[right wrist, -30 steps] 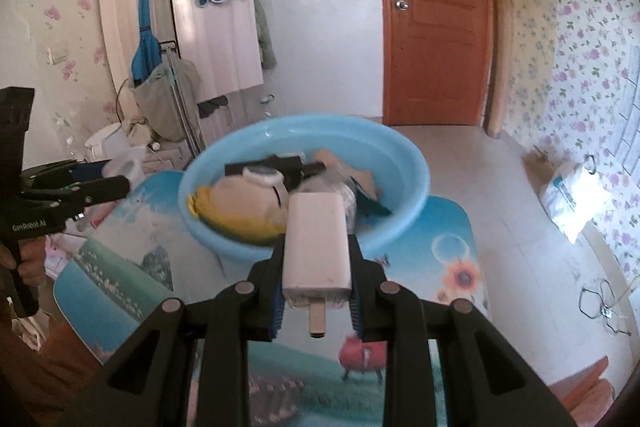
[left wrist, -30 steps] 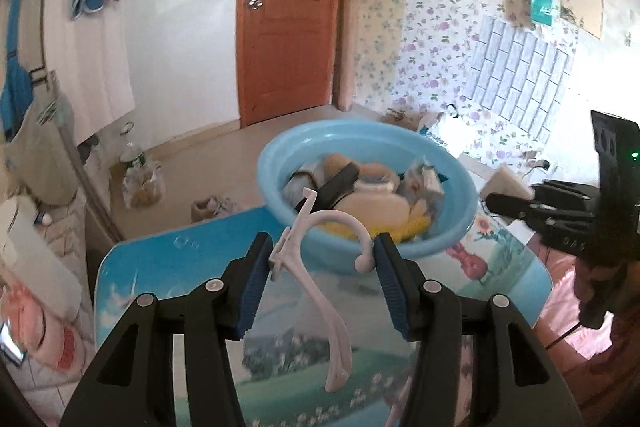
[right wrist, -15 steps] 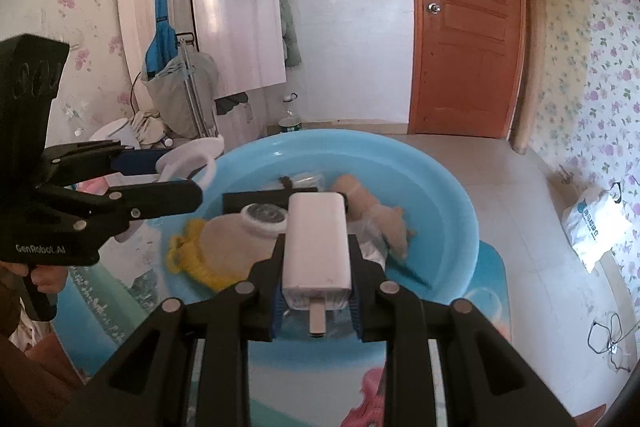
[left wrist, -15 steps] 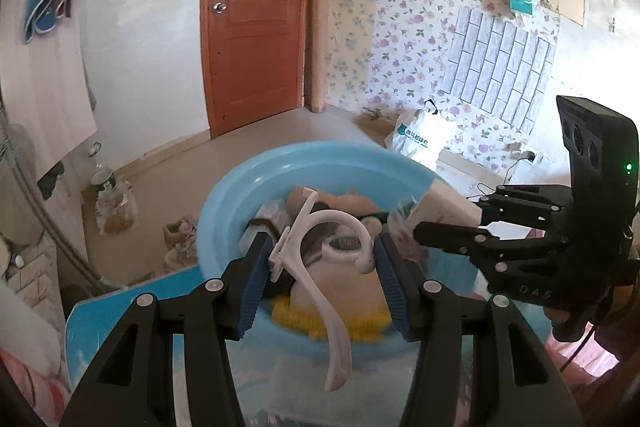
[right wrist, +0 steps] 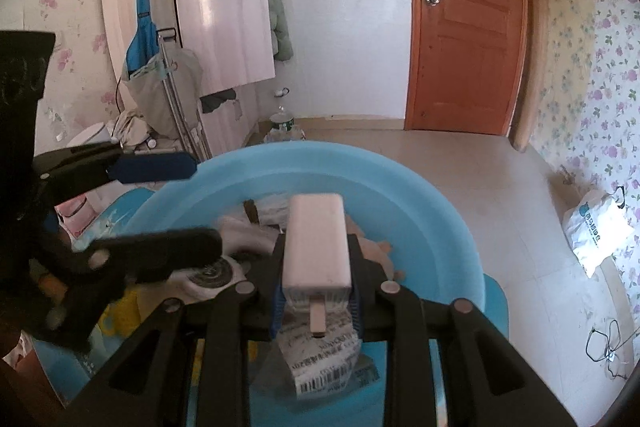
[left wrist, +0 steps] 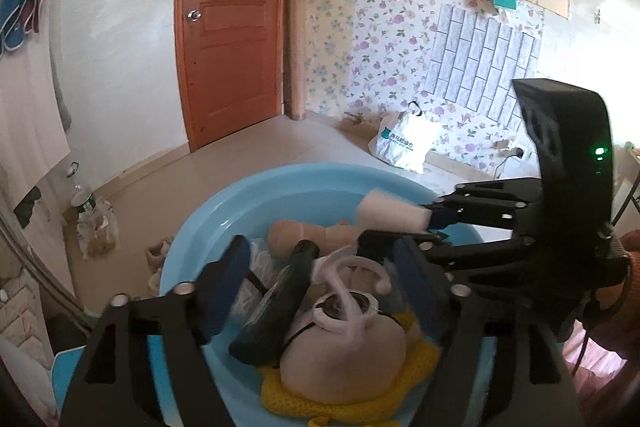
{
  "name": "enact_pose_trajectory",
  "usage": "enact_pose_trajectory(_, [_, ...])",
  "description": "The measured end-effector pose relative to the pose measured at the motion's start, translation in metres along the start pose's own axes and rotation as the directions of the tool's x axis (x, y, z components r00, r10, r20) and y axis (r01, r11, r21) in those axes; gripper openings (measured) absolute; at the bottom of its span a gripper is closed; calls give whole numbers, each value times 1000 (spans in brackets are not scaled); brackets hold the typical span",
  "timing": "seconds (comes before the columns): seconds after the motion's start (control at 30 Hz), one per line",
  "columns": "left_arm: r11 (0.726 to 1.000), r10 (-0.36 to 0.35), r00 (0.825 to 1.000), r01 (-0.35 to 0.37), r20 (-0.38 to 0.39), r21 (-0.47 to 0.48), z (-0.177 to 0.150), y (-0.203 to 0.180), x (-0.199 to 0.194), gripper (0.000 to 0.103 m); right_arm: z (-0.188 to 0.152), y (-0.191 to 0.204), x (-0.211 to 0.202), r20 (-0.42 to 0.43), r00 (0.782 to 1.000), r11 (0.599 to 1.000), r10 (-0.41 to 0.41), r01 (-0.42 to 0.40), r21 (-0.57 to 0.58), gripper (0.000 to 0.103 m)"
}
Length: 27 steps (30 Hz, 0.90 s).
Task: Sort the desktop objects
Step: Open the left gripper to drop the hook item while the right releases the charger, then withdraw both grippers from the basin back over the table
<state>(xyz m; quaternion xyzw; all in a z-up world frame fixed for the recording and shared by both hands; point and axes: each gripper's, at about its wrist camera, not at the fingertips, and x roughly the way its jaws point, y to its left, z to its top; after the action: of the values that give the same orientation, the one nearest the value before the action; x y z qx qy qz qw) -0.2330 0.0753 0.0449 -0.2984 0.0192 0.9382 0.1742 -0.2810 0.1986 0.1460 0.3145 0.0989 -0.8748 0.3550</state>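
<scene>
Over the light blue basin (left wrist: 208,227) my left gripper (left wrist: 322,255) hangs with its jaws opening. The white plastic hook (left wrist: 344,303) lies loose between them on a beige pouch (left wrist: 340,359), and neither blue pad touches it. My right gripper (right wrist: 316,247) is shut on a white rectangular block (right wrist: 316,239) above the basin (right wrist: 420,195). In the left wrist view the right gripper (left wrist: 400,227) comes in from the right with the block (left wrist: 392,213). In the right wrist view the left gripper (right wrist: 176,207) stands at the left.
The basin holds a yellow net (left wrist: 352,403), a black bar (left wrist: 276,311), a beige doll-like piece (left wrist: 304,233) and a barcoded packet (right wrist: 320,363). It stands on a blue picture-top table (right wrist: 496,291). On the floor are a white bag (left wrist: 404,143) and a bottle (left wrist: 82,199).
Both grippers moved forward over the basin. The left jaws widened and the white hook slipped from the pads down onto the pouch. The right gripper kept its hold on the block.
</scene>
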Motion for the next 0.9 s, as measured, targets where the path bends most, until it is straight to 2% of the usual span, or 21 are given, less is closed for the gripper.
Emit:
enact_pose_trajectory(0.1, [1000,3,1000,-3,-6,7,-2,-2,-2,83,-1,0,0,-5,1000,1000,2,-2,6,28])
enact_pose_trajectory(0.2, [1000,4,1000,-4,-10,-13,-4,-1,-6,89,-3,2,-2,-9,1000,1000,-5,5,9,38])
enact_pose_trajectory(0.4, [999,36,999,-36,-30,-23,-20,-1,-22,91,-10,11,-17,0,1000,1000,-15,15,16,52])
enact_pose_trajectory(0.9, [991,93,993,-100,-79,-94,-71,-1,-67,92,-42,36,-49,-19,1000,999,-11,12,34,52])
